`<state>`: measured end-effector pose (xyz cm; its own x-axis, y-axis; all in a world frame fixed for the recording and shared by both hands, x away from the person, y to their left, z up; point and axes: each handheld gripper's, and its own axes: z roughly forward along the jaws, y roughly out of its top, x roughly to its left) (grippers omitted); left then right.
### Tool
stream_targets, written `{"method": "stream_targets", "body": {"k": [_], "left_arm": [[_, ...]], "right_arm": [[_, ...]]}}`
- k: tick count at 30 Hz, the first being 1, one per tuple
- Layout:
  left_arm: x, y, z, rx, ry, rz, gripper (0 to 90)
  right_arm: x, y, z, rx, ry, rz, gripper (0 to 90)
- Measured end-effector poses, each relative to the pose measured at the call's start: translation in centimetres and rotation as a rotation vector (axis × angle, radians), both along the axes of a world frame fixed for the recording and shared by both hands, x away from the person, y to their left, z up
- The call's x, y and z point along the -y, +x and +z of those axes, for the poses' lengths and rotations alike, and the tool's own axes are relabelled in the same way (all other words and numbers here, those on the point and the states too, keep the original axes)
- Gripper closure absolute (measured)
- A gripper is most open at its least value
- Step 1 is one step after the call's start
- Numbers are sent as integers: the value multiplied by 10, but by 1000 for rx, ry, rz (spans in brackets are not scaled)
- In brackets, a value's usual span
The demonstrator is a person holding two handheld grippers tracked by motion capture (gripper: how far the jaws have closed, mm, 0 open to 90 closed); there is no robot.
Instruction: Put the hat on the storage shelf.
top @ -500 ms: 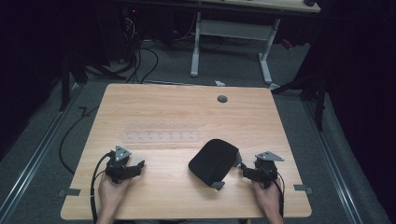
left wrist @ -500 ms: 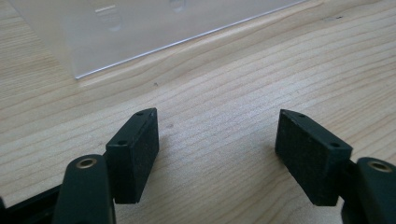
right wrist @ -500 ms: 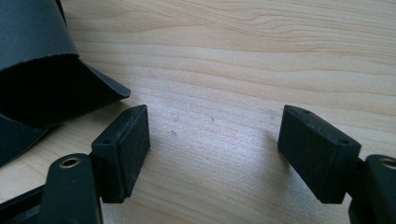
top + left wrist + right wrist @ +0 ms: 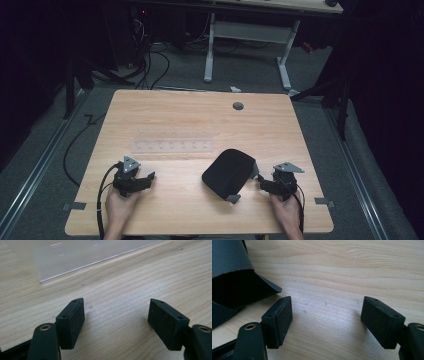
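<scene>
A black curled mat or sheet (image 4: pixel 229 172) lies on the wooden table (image 4: pixel 200 125) at the front right; its dark rolled edge (image 4: pixel 234 277) shows in the right gripper view. A clear plastic rack (image 4: pixel 172 145) lies flat at the table's middle, and its clear edge (image 4: pixel 75 255) shows ahead in the left gripper view. My left gripper (image 4: pixel 146 180) rests at the front left, open, with bare wood between its pads (image 4: pixel 71 322). My right gripper (image 4: pixel 261 184) rests just right of the black sheet, open, with nothing between its pads (image 4: pixel 278 320).
A grey round cable grommet (image 4: pixel 238 106) sits near the table's far edge. Cables trail from both grippers off the front edge. Beyond the table stand a white desk frame (image 4: pixel 247 45) and loose cables on the grey floor.
</scene>
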<state>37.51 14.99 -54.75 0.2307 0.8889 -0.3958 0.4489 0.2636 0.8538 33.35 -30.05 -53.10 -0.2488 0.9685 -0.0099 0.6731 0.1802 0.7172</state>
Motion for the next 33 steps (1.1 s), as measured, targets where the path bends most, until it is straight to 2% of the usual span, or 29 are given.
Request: {"method": "stream_targets", "body": {"k": [10, 11, 12, 13, 16, 17, 20, 22, 23, 24, 25, 26, 29, 33], "left_arm": [[0, 0, 0, 0, 0, 0, 298], [0, 0, 0, 0, 0, 0, 298], [0, 0, 0, 0, 0, 0, 298], [0, 0, 0, 0, 0, 0, 298], [0, 0, 0, 0, 1, 0, 298], [0, 0, 0, 0, 1, 0, 298], [0, 0, 0, -2, 1, 0, 298], [0, 0, 0, -2, 1, 1, 297], [0, 0, 0, -2, 0, 1, 297], [0, 0, 0, -2, 0, 1, 297], [0, 0, 0, -2, 1, 1, 297], [0, 0, 0, -2, 1, 1, 297], [0, 0, 0, -2, 1, 1, 297], [0, 0, 0, -2, 0, 2, 297]], "right_arm": [[0, 2, 3, -26, -11, 10, 264], [0, 3, 3, -27, -12, 9, 282], [0, 1, 4, -24, -10, 8, 369], [0, 1, 4, -24, -10, 8, 369], [2, -4, 5, -8, 42, 20, 412], [2, -4, 5, -8, 42, 20, 412], [5, -12, 10, 39, 105, 41, 446], [5, -14, 12, 50, 111, 46, 450], [4, -18, 16, 74, 107, 52, 448], [4, -18, 16, 74, 107, 52, 448], [5, -20, 17, 94, 108, 59, 447], [5, -23, 19, 109, 131, 69, 443], [5, -25, 22, 119, 141, 83, 432], [4, -26, 29, 115, 194, 120, 368]]}}
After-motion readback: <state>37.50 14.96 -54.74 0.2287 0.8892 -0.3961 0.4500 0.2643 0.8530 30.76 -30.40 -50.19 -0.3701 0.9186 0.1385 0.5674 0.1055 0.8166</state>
